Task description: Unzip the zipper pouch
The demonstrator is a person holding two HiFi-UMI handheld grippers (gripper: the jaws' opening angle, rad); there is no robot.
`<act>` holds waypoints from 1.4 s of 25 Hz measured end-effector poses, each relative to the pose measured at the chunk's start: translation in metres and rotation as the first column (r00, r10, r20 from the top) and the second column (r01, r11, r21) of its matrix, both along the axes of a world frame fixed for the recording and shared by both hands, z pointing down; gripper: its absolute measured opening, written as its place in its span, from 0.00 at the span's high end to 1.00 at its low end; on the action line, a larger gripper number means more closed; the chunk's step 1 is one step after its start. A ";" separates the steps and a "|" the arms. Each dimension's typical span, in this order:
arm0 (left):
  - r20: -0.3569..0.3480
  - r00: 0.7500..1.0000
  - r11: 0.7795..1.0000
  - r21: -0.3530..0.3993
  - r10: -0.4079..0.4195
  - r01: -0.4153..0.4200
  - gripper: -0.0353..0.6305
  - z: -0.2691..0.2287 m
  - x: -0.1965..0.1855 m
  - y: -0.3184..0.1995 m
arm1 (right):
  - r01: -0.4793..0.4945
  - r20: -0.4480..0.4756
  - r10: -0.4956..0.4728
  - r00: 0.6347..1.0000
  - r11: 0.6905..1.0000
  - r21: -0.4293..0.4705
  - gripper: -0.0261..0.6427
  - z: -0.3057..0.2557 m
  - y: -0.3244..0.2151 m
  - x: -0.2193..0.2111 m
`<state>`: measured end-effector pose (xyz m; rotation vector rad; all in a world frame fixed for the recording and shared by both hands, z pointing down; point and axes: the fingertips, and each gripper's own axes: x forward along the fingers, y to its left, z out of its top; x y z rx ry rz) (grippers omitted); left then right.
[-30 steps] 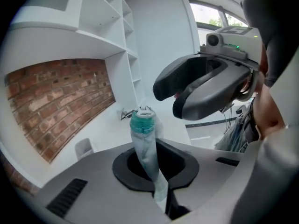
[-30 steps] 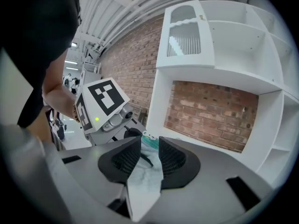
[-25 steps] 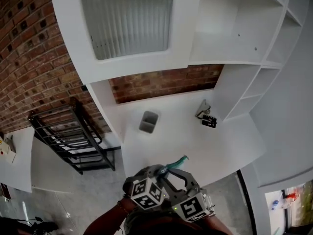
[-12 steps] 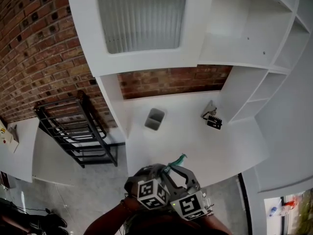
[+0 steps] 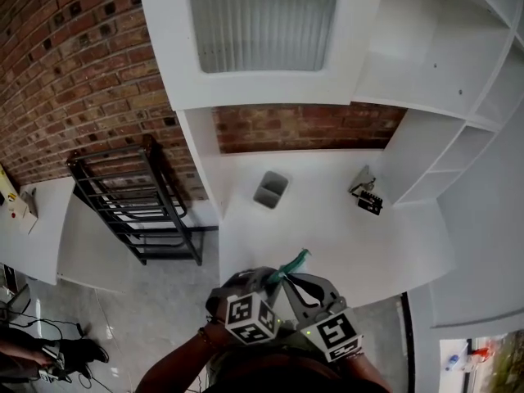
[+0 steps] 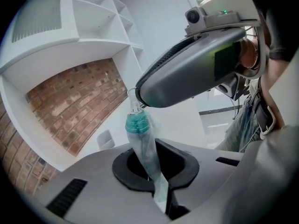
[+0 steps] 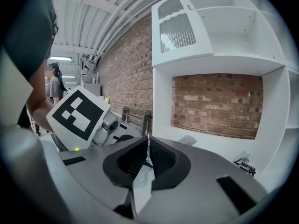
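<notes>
Head view — zipper pouch point(image 5: 292, 262) at desk point(image 5: 385, 244) edge — grey cup point(image 5: 271, 189) well beyond

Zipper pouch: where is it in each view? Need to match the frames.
Head view: zipper pouch at bottom centre, teal end pointing up-right.
Left gripper view: pouch at centre, standing up from between the closed jaws, teal end on top.
Right gripper view: pouch at low centre, a pale sliver between the jaws, which have just closed on it.
Shared landmark: brick back panel.
</notes>
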<state>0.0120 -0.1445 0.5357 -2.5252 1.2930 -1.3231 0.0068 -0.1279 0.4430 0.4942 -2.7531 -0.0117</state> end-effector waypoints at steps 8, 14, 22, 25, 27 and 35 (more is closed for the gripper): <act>0.049 0.999 0.999 0.032 0.009 -0.011 0.94 -0.002 -0.004 0.001 | 0.048 0.097 -0.034 0.995 0.989 -0.141 0.95 -0.002 -0.004 -0.004; 0.050 0.998 0.996 0.080 -0.028 0.024 0.94 -0.007 -0.012 -0.001 | 0.053 0.145 -0.023 0.989 0.976 -0.210 0.96 -0.002 -0.012 -0.006; 0.004 0.998 0.988 0.140 -0.058 0.057 0.94 -0.018 -0.012 -0.002 | -0.032 0.122 0.056 0.991 0.981 -0.191 0.96 0.004 -0.029 -0.002; 0.013 0.999 0.989 0.140 -0.047 0.045 0.94 -0.016 -0.010 0.002 | -0.030 0.125 0.059 0.990 0.975 -0.219 0.96 0.007 -0.028 0.000; 0.034 0.999 0.991 0.133 -0.035 0.030 0.94 -0.014 -0.009 0.005 | 0.012 0.145 0.023 0.989 0.972 -0.235 0.96 0.007 -0.022 -0.003; 0.201 0.979 0.985 0.161 0.024 -0.057 0.94 -0.010 -0.012 0.010 | 0.087 0.174 -0.049 0.983 0.972 -0.219 0.95 0.003 -0.013 -0.010</act>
